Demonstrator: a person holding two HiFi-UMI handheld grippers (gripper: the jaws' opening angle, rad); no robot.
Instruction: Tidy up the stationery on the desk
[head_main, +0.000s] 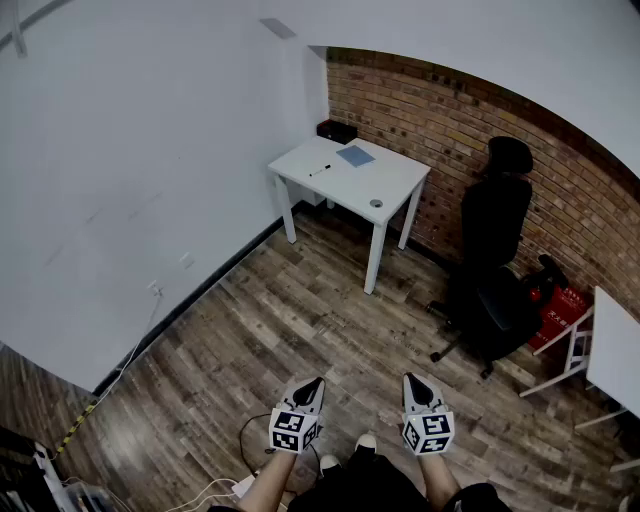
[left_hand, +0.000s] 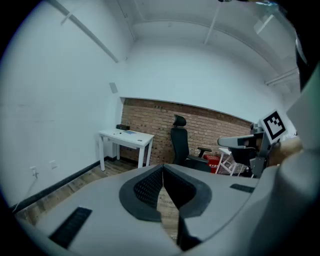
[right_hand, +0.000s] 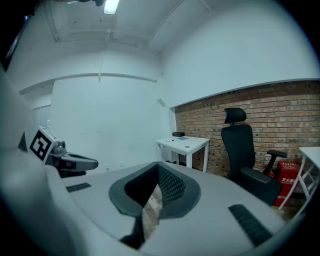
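Note:
A white desk (head_main: 390, 188) stands far off against the brick wall. On it lie a blue notebook (head_main: 355, 155), a black pen (head_main: 320, 170), a small round thing (head_main: 376, 203) and a black box (head_main: 336, 131) at the back corner. My left gripper (head_main: 312, 384) and right gripper (head_main: 413, 381) hover side by side over the wooden floor, well short of the desk, both shut and empty. In the left gripper view the jaws (left_hand: 163, 169) meet at the tips, with the desk (left_hand: 127, 136) small beyond. The right gripper (right_hand: 158, 166) shows the same, with the desk (right_hand: 184, 144) ahead.
A black office chair (head_main: 492, 280) stands right of the desk, with a red object (head_main: 560, 305) beside it. Another white table (head_main: 615, 345) is at the right edge. Cables (head_main: 245, 450) trail on the floor by my feet. White wall runs along the left.

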